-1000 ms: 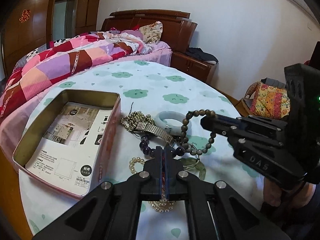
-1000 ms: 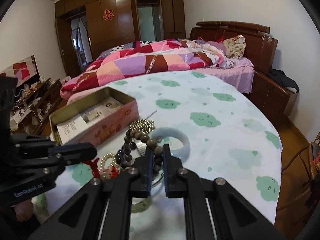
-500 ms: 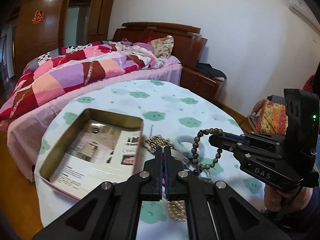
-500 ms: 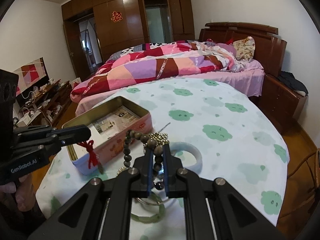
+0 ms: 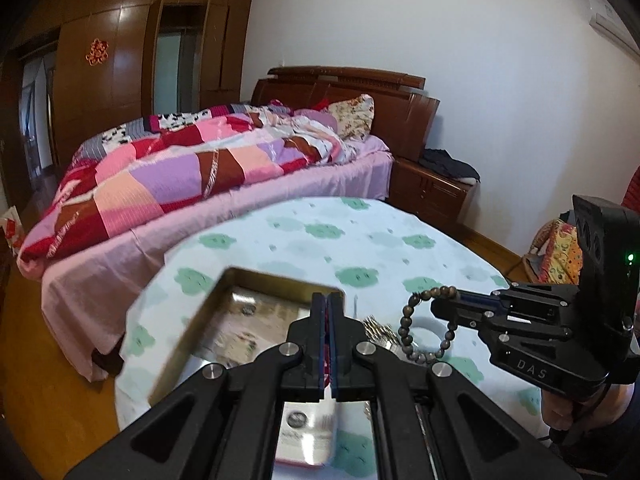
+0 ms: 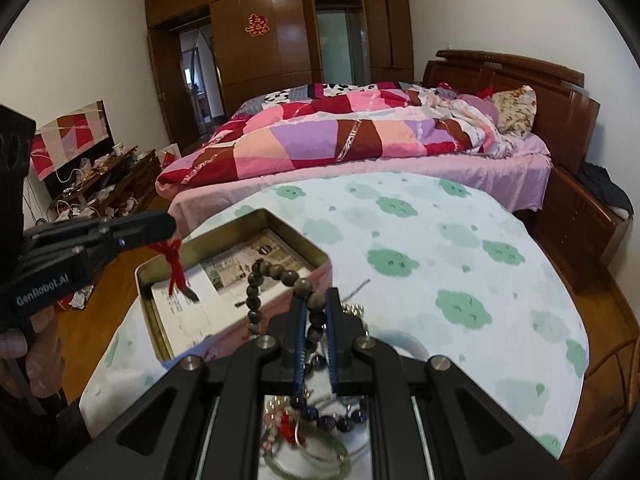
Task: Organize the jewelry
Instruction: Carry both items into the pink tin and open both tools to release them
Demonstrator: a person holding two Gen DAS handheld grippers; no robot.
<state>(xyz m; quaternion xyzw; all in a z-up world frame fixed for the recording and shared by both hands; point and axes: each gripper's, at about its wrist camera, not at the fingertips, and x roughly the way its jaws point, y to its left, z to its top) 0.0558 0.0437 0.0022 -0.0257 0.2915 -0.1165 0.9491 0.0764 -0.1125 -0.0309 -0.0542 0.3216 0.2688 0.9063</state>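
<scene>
- Beads of the brown bracelet (image 6: 276, 280) are dangling ahead of the right gripper (image 6: 316, 308), whose fingers are pinching one bead; the loop's lower part is sitting hidden behind them.
- Left gripper (image 5: 328, 308) is clenching a red cord (image 6: 175, 264), hanging over the tin box (image 6: 236, 220).
- Remaining jewelry (image 6: 316, 424) is lying partly hidden beneath the right fingers.
- Bare tablecloth (image 6: 460, 248) is stretching beyond both fingertips.

Both grippers matte black plastic w/ round silver screws at linkage joints. Left gripper (image 5: 328, 304): blue pads lining jaws, white "GenRobot.AI" on body side. Right gripper (image 6: 316, 304): same blue pads, "DAS" on side, boxy black housing w/ lit green LED, black cable below. Bare skin on left hand (image 6: 24, 344) and right hand (image 5: 560, 408).
</scene>
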